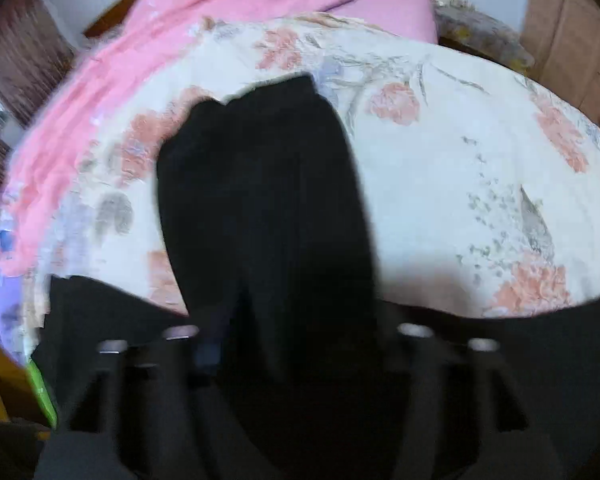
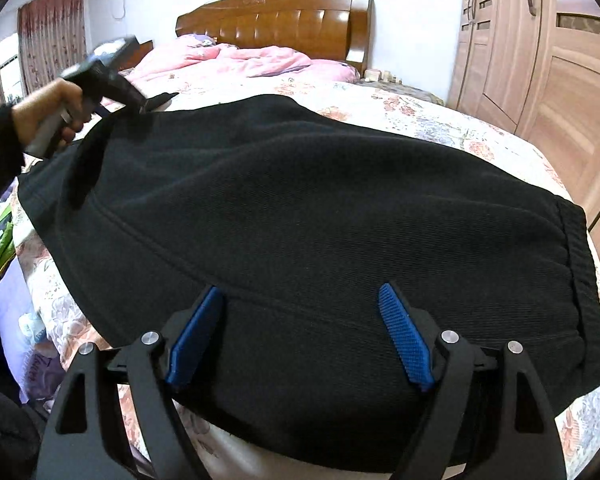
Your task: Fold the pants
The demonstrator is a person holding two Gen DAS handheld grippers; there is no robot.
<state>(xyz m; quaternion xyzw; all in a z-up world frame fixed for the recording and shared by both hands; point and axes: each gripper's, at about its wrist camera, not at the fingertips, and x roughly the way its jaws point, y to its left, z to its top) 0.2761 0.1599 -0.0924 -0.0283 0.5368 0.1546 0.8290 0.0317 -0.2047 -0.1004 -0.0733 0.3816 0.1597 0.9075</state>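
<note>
Right hand-held gripper (image 2: 300,336) gapes wide over near hem of black knit pants (image 2: 284,216), gripping nothing. Left hand-held gripper (image 2: 156,101): state unclear. Pants lie on floral bedspread (image 2: 432,116). Advice: pinch both layers, lift evenly.

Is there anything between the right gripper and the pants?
Nothing visible. The right gripper is open right over the black pants on the bed, its blue pads over the cloth.

Our right gripper (image 2: 302,336) has black angular linkage arms, silver round pivot pins and blue ribbed pads (image 2: 404,340). Our left hand (image 2: 50,114): bare skin, dark sleeve.
</note>
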